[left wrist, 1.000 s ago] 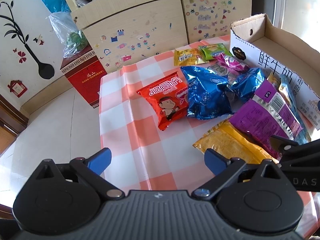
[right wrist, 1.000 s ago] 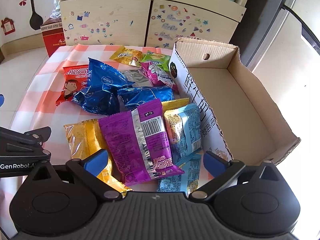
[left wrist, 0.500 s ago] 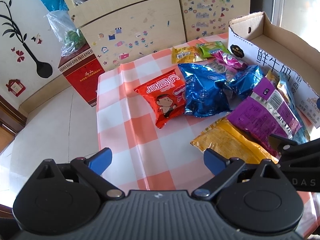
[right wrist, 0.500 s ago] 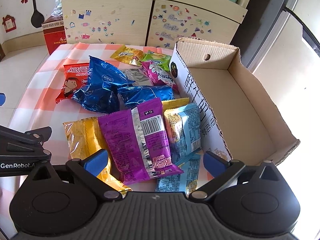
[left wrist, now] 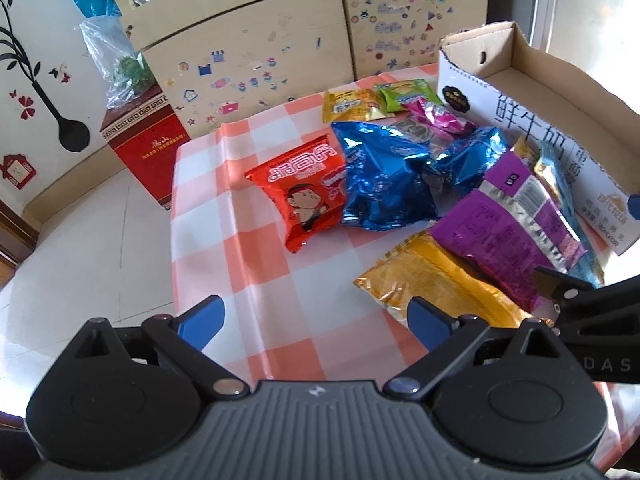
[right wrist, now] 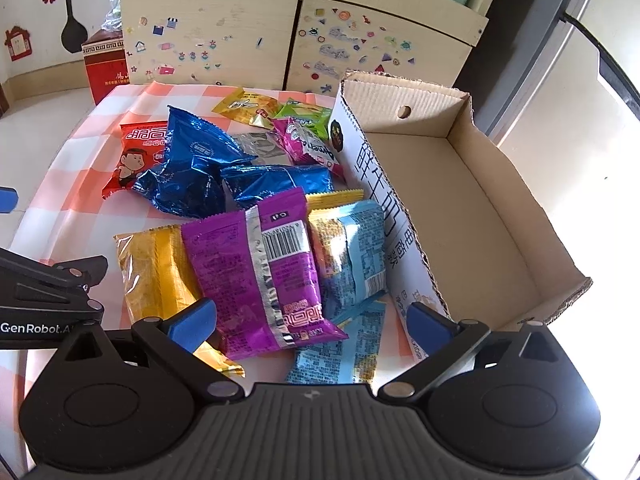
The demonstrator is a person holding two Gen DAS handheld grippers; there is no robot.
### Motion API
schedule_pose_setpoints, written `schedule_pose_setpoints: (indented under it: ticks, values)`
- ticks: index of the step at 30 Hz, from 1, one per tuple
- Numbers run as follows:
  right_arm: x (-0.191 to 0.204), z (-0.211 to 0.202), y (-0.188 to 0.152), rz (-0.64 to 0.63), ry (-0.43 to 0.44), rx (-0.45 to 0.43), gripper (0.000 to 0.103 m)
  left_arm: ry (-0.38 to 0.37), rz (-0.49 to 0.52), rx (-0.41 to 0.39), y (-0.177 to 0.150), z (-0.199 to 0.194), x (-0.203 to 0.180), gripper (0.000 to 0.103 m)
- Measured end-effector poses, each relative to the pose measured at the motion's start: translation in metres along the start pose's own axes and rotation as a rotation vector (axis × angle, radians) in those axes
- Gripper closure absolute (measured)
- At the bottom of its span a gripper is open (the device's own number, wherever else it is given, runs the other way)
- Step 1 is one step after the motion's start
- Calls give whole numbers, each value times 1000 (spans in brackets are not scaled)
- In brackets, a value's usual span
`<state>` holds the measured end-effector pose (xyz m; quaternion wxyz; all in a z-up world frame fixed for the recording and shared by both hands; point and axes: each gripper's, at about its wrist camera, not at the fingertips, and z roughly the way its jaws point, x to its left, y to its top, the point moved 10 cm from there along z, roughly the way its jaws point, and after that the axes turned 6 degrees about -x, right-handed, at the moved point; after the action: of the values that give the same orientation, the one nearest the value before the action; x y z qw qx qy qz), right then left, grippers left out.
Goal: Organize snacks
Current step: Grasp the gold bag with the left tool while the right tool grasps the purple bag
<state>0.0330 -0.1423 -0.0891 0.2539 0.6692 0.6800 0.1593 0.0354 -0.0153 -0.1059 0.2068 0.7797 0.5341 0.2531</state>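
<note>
Left hand-held gripper (left wrist: 316,322): fingers spread wide, nothing between, poised over checkered surface (left wrist: 224,216). Red packet (left wrist: 302,192) leftmost, touching large blue foil bag (left wrist: 384,178). Purple packet (right wrist: 260,272) overlaps gold packet (right wrist: 156,268) and light-blue packet (right wrist: 352,256). Right hand-held gripper (right wrist: 312,322): fingers apart, empty, above purple packet. Cardboard box (right wrist: 500,208) far right, beside snack pile.

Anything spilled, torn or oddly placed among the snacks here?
Nothing spilled or visibly torn. The snack packets lie in a loose overlapping heap on the checked tablecloth; the purple packet rests across the yellow packet. The cardboard box holds no snacks.
</note>
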Motion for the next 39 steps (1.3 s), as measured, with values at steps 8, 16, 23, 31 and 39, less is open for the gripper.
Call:
schedule_pose_setpoints:
  ticks: [8,16,23,31,39]
  values:
    - [-30,-15,0,128,71,-46,0,-73,-40,5,1,2,-12,5]
    - [-43,-21,3,213,94,-92,2,-152,-47,10,1,10,-42,5]
    - [-36,-16,3,189,87,-85,6,-167,-23,15,-3,21,-61,4]
    - [-19,-10,4,138,95,-66,11,-105,-34,80,-22,31,-35,4]
    - [-2,-1,0,90,103,-34,13,-51,-83,97,-35,36,4,4]
